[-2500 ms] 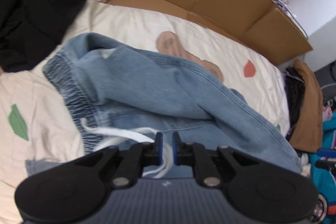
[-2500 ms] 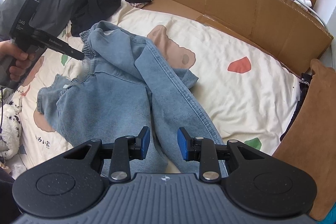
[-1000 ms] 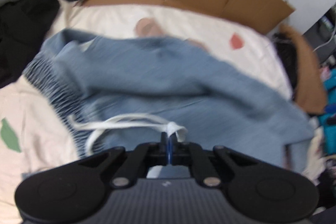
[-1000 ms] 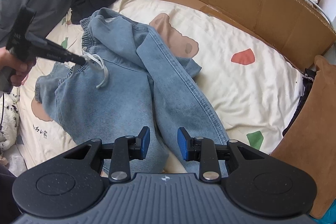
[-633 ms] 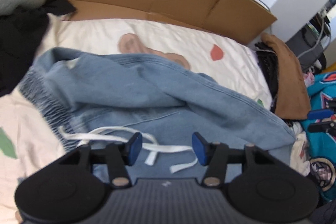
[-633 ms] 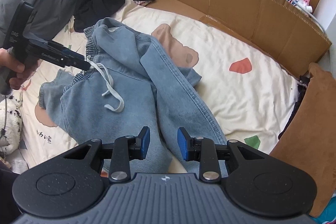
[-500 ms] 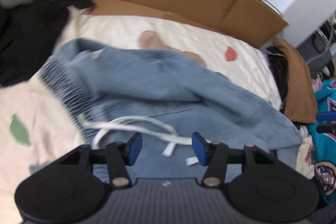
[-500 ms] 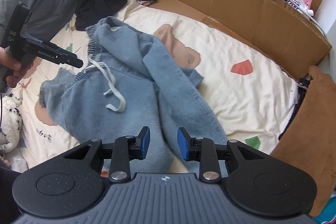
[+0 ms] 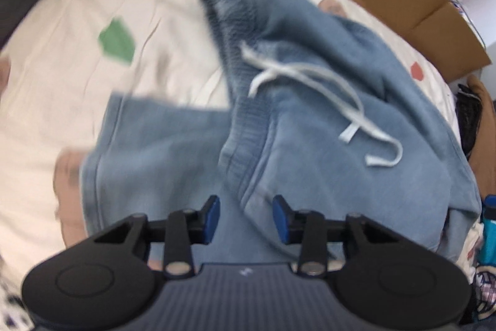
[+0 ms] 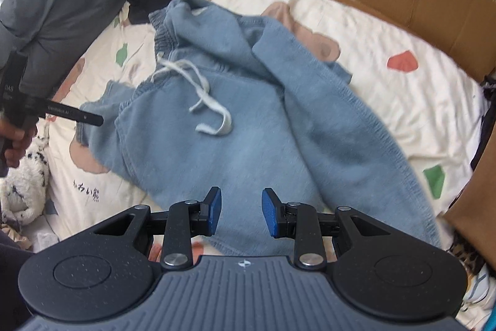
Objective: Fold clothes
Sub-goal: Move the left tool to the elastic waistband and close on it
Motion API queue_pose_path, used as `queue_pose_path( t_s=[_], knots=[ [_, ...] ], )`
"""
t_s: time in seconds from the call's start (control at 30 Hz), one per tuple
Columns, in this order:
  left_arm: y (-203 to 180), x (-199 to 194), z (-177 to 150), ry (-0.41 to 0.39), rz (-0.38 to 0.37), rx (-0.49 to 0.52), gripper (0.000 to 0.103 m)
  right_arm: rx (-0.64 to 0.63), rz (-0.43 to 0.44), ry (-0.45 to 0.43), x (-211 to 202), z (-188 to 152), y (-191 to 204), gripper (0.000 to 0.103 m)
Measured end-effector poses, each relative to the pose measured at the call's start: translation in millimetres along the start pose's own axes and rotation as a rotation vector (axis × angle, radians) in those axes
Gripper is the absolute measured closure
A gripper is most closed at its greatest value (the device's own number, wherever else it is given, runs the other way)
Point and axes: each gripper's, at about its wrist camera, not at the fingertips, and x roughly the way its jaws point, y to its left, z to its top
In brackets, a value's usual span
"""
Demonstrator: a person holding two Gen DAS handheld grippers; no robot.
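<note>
Hovering low with both left tongs point(image 9: 246, 217) and right tongs point(image 10: 238, 212) parted and empty, above jeans point(image 10: 248, 126) sprawled waistband-first toward the bed's point(image 10: 403, 101) far-left corner.

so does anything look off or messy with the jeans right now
Yes. The jeans lie crumpled on the bedsheet, one leg thrown diagonally across the other rather than side by side. The white drawstring trails loose over the front, and the waistband is bunched. No damage shows.
</note>
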Motion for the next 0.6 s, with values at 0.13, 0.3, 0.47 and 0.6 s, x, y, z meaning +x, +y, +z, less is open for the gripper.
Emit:
queue_pose_path(
  t_s=[0.13, 0.3, 0.47, 0.6],
  knots=[
    [11.3, 13.3, -18.2, 0.006, -0.010, -0.079, 0.064, 0.013, -0.008, 0.023, 6.6, -10.9, 0.6, 0.067],
    [18.4, 30.5, -27.9, -0.010, -0.038, -0.173, 0.074, 0.011, -0.013, 0.050, 14.8, -17.8, 2.1, 0.067],
    [16.9, 54.6, -27.3, 0.033, -0.053, -0.194, 0.080, -0.008, -0.025, 0.077, 21.6, -17.4, 4.7, 0.067],
    [17.1, 66.6, -18.9, 0.053, -0.069, -0.200, 0.080, -0.008, -0.022, 0.072, 24.3, -14.0, 7.9, 0.067]
  ],
)
